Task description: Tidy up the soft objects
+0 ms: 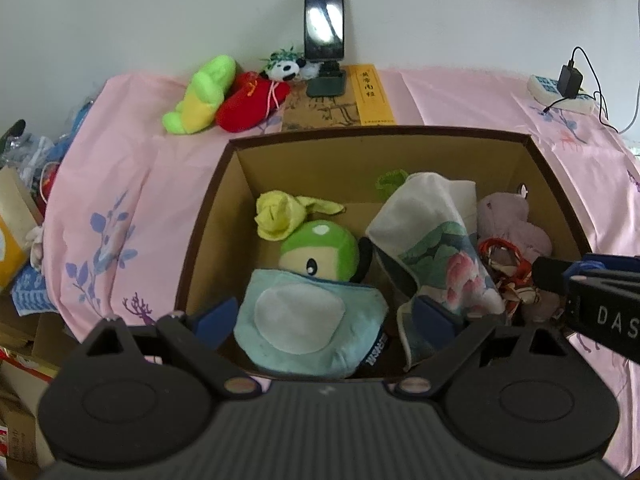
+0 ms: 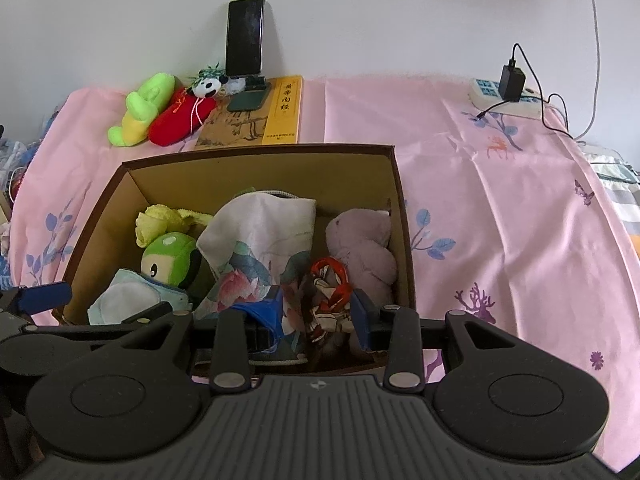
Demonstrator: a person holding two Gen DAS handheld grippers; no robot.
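A brown cardboard box (image 1: 208,216) (image 2: 402,216) stands on the pink sheet and holds several soft things: a green-headed plush (image 1: 320,250) (image 2: 172,258), a pale blue plush (image 1: 308,320) (image 2: 132,296), a yellow cloth (image 1: 280,212), a lotus-print cloth bag (image 1: 436,240) (image 2: 260,240), a lilac plush (image 1: 512,224) (image 2: 364,248) and a red-and-white doll (image 2: 330,300). My left gripper (image 1: 326,316) is open over the box's near edge, its fingers either side of the pale blue plush. My right gripper (image 2: 318,306) is open, its fingers flanking the red-and-white doll.
A green-yellow plush (image 1: 200,96) (image 2: 140,110), a red plush (image 1: 250,100) (image 2: 180,116) and a small panda (image 1: 286,68) (image 2: 206,88) lie at the back left. A phone on a stand (image 1: 324,24) (image 2: 245,38), a yellow book (image 1: 370,94) and a power strip (image 2: 508,96) lie beyond.
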